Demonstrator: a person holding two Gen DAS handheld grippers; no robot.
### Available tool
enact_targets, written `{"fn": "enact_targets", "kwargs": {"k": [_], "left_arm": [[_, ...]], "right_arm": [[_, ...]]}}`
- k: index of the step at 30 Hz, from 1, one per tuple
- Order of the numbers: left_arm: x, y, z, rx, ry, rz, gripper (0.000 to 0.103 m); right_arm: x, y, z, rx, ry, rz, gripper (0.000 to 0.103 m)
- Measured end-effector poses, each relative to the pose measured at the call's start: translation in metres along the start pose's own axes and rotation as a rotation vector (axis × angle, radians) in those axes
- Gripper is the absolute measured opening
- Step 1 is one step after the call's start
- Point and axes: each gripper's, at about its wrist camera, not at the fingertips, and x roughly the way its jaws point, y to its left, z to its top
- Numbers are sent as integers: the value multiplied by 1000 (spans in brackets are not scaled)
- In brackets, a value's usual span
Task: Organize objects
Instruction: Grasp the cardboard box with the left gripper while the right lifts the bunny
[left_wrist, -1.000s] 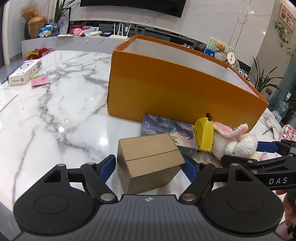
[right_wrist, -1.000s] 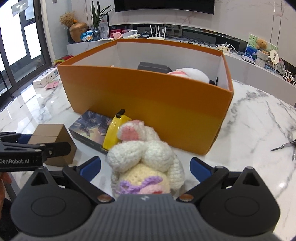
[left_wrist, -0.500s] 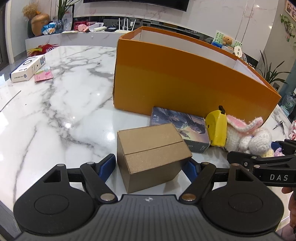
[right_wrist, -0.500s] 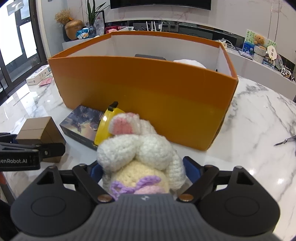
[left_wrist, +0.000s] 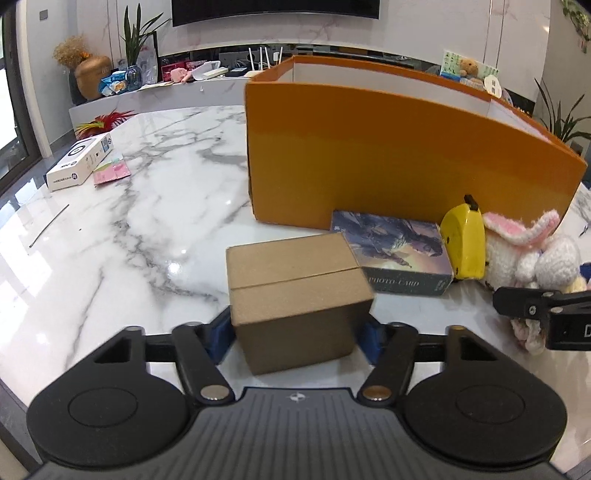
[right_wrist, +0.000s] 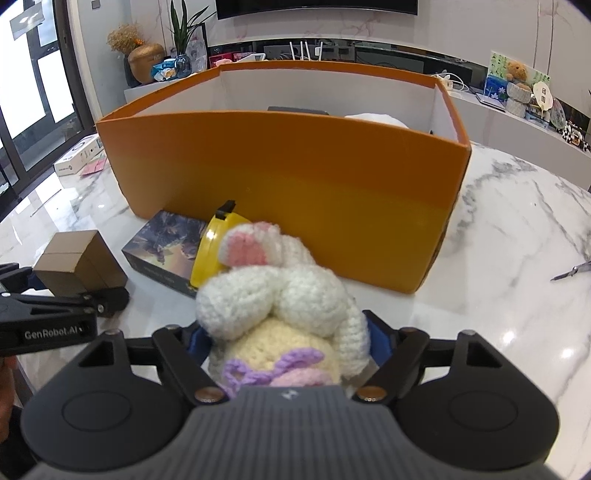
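Note:
My left gripper (left_wrist: 297, 332) is shut on a small brown cardboard box (left_wrist: 295, 295), its blue pads pressed to both sides. My right gripper (right_wrist: 286, 341) is shut on a crocheted white bunny (right_wrist: 280, 310) with pink ears and a purple bow. The big orange storage box (left_wrist: 388, 158) stands open behind them; in the right wrist view (right_wrist: 295, 177) a dark item and a white plush show inside. A photo-card box (left_wrist: 395, 254) and a yellow tape measure (left_wrist: 465, 243) lie against its front wall. The brown box also shows in the right wrist view (right_wrist: 74, 266).
A white carton (left_wrist: 79, 162) and a pink packet (left_wrist: 110, 171) lie at the far left of the marble table (left_wrist: 147, 221). Scissors (right_wrist: 570, 272) lie at the right. A shelf with a vase, plants and toys runs behind the table.
Both grippers have closed onto their objects: the left pads now press the brown box, the right pads squeeze the bunny. Both views have drawn slightly back from the orange box.

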Motion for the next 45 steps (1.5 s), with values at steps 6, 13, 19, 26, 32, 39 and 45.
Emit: {"fn": "enact_targets", "kwargs": {"k": [6, 13, 19, 26, 32, 39, 45], "left_arm": [[-1, 2, 0, -13, 0, -14, 75], [-2, 3, -1, -21, 0, -21, 75], [-6, 2, 0, -26, -13, -28, 75], [-13, -2, 0, -18, -23, -44, 75], [-20, -7, 1, -12, -35, -55, 75], [-36, -11, 5, -6, -62, -77, 75], [-59, -11, 11, 8, -104, -100, 75]], "right_arm": [[-1, 0, -1, -4, -1, 3, 79], [-4, -3, -3, -5, 0, 2, 77], [-11, -7, -8, 1, 5, -6, 75], [-23, -12, -15, 11, 0, -21, 75], [-36, -15, -19, 20, -11, -18, 74], [-66, -6, -13, 1, -62, 9, 73], [-97, -3, -7, -7, -120, 34, 73]]}}
